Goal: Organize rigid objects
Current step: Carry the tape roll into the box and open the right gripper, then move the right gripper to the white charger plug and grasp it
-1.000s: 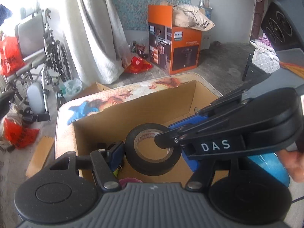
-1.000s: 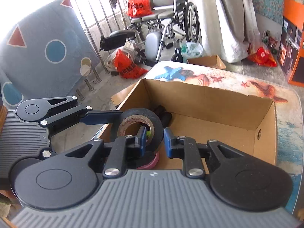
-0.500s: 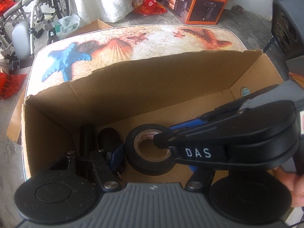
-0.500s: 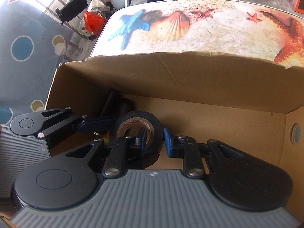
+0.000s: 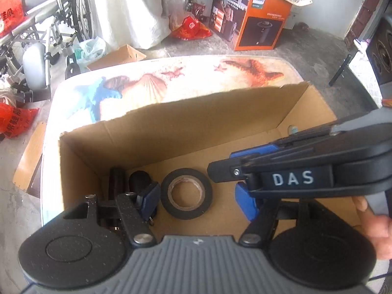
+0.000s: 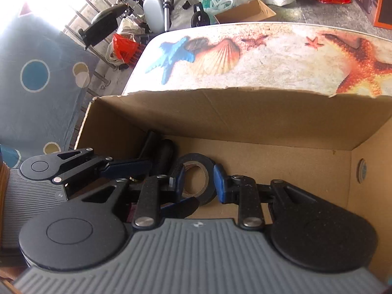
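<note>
Right gripper (image 6: 197,181) jaws just opening around my tape roll (image 5: 186,193); left gripper (image 5: 198,201) wide, empty.
Box (image 5: 196,122) floor bare toward 3 o'clock; dark objects (image 5: 127,183) crowd the 9 o'clock wall.

You had a seashell-printed table (image 5: 196,78) carrying one open cardboard box (image 5: 208,122) directly on it.

1. A cardboard box (image 5: 201,132) sits on a table (image 5: 196,78) printed with shells and starfish.
2. A black tape roll (image 5: 186,193) lies flat on the box floor, free of either gripper's pads.
3. The left gripper (image 5: 199,202) straddles the roll, jaws wide.
4. The right gripper (image 5: 241,171) — marked "DAS" — reaches in from the right, just beside the roll.
5. Dark objects (image 5: 127,181) lie in the box's left corner.
</note>
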Action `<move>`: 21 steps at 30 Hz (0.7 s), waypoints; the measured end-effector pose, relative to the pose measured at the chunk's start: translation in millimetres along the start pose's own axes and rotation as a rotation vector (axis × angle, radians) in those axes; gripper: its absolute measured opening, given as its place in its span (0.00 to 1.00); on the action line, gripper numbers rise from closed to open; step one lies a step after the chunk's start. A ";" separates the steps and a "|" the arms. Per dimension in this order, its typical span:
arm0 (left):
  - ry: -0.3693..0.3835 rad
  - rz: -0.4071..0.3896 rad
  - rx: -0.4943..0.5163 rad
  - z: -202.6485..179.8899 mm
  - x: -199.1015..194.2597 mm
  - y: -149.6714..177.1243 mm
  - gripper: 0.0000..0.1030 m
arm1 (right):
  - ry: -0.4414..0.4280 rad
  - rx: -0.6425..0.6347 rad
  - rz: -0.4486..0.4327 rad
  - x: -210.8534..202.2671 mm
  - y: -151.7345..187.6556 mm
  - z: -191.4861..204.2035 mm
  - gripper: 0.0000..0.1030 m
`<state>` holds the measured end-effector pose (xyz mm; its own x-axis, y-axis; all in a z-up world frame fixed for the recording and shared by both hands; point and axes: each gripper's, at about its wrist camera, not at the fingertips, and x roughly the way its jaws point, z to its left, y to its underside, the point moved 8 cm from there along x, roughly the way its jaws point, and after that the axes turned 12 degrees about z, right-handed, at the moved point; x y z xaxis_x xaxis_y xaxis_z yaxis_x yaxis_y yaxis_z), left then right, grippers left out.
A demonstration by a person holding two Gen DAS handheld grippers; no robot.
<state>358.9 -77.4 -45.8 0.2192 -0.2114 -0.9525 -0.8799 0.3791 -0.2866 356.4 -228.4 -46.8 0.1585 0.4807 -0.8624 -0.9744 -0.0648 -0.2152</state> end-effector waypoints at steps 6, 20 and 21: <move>0.020 -0.172 0.042 -31.3 -91.0 35.9 0.76 | -0.048 -0.086 -0.185 -99.8 51.5 23.8 0.25; 0.087 -0.402 0.176 -137.3 -98.6 193.8 0.80 | -0.131 -0.027 -0.459 -159.5 248.9 -9.6 0.30; 0.081 -0.397 0.186 -144.7 -86.4 199.2 0.80 | -0.136 0.001 -0.460 -151.0 257.9 -16.6 0.30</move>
<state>103.7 -113.9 -5.7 0.4844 -0.4409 -0.7556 -0.6414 0.4084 -0.6495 83.8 -332.2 20.3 0.5512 0.5693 -0.6100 -0.8081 0.1823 -0.5601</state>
